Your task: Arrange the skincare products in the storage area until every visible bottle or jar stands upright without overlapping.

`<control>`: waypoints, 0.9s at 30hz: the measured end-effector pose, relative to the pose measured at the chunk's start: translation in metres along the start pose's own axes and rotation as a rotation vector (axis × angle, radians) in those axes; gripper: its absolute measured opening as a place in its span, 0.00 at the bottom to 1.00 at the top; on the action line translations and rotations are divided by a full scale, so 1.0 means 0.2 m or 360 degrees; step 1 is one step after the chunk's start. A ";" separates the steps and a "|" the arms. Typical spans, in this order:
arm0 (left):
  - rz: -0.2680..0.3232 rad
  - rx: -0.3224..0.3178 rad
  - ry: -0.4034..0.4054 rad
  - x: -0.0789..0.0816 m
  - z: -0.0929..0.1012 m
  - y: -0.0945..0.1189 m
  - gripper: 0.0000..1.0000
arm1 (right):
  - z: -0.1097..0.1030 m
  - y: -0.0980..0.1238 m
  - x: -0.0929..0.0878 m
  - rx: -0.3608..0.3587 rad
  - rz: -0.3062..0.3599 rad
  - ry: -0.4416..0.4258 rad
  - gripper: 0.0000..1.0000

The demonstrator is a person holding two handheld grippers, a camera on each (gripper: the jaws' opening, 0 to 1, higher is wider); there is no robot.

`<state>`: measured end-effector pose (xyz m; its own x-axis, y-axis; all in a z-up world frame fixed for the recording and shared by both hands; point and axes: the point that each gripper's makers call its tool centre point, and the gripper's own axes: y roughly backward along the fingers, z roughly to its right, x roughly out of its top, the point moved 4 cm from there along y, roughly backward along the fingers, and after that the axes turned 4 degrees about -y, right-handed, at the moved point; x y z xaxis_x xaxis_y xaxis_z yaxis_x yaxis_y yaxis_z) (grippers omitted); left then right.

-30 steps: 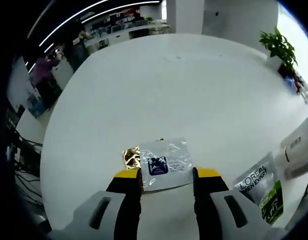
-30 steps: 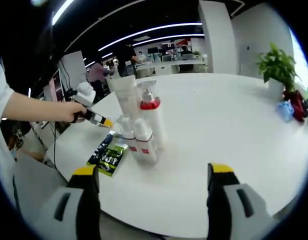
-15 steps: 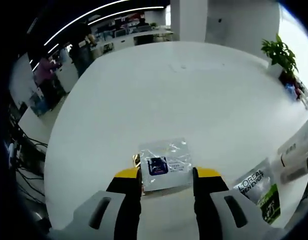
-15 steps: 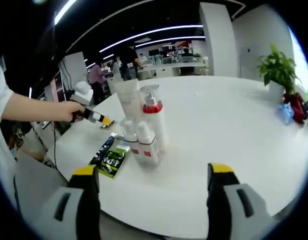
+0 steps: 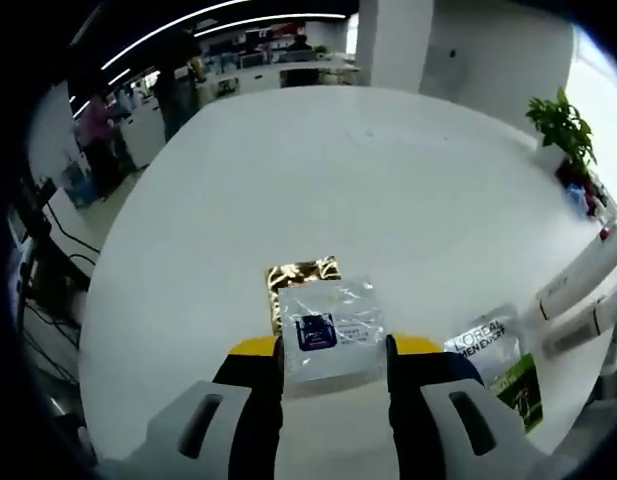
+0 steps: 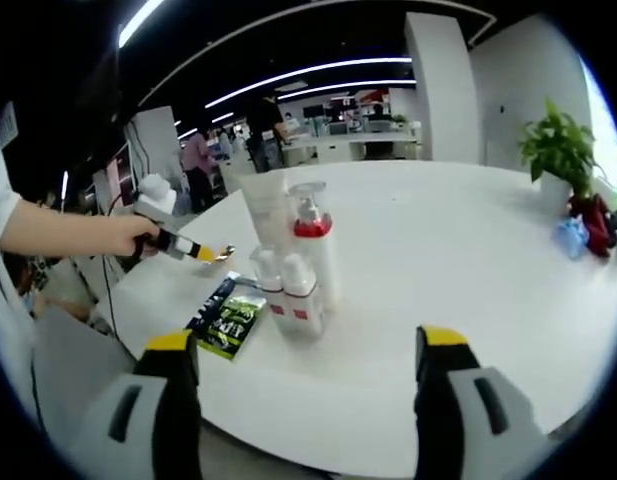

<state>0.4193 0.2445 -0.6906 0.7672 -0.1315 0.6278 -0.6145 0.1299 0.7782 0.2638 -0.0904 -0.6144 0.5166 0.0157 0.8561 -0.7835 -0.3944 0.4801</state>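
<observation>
My left gripper (image 5: 334, 350) is shut on a clear sachet with a blue label (image 5: 330, 330), held just above the white table (image 5: 368, 180). A gold sachet (image 5: 301, 274) lies on the table just beyond it. To the right lies a green and black L'Oreal sachet (image 5: 500, 362), and white bottles (image 5: 586, 292) show at the right edge. My right gripper (image 6: 308, 345) is open and holds nothing. Ahead of it stand a white tube (image 6: 267, 211), a pump bottle with a red collar (image 6: 314, 245) and two small white bottles (image 6: 291, 296), all upright and close together.
A person's hand (image 6: 113, 233) holds the left gripper (image 6: 200, 251) left of the bottles, with the green sachet (image 6: 226, 320) flat below it. A potted plant (image 6: 559, 150) and blue and red items (image 6: 580, 222) sit at the table's far right. Office desks and people fill the background.
The left gripper has shifted with the clear sachet, and the gold sachet has come out from its left edge to beyond it. The right gripper has stayed open and almost still.
</observation>
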 end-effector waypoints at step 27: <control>-0.0058 -0.0055 0.0055 -0.41 0.20 0.26 0.38 | -0.06 0.07 0.00 0.0072 0.0031 0.0064 0.90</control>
<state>0.3164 0.2225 -0.7012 0.7953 -0.1029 0.5975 -0.5796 0.1598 0.7990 0.2490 -0.0842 -0.6053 0.4865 0.0444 0.8726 -0.7764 -0.4361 0.4550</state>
